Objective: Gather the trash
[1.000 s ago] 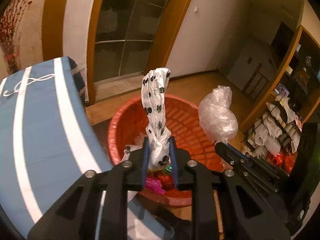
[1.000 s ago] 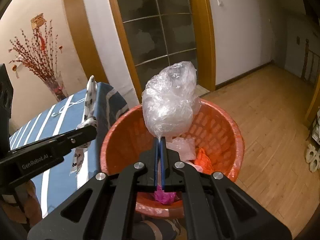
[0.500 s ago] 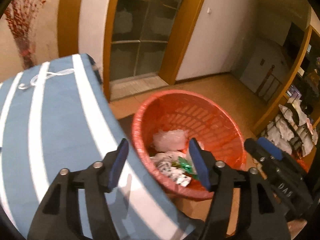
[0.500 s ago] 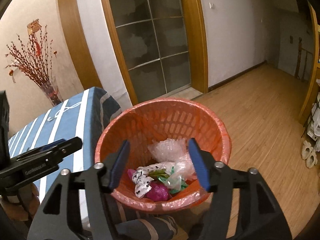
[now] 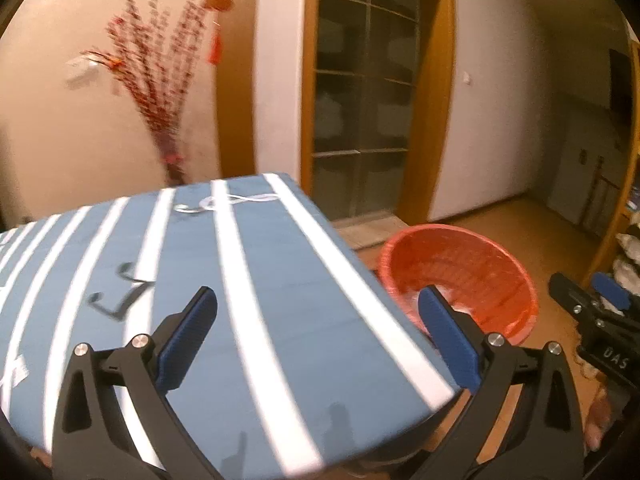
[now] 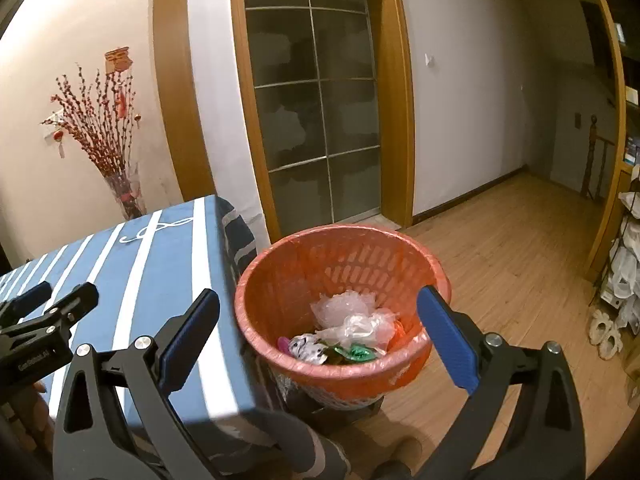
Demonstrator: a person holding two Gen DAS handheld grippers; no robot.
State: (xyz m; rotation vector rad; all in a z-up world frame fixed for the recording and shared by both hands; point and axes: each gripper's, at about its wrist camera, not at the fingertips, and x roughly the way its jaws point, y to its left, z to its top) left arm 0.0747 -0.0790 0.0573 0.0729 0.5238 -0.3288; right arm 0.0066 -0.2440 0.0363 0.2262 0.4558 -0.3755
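In the orange basket, at twelve o'clock from the empty, wide-spread right gripper, lies the trash: a clear plastic wad, spotted bag and green wrapper. All look light, soft and crinkly; pinch a bunched fold. The left gripper gapes over the striped table.
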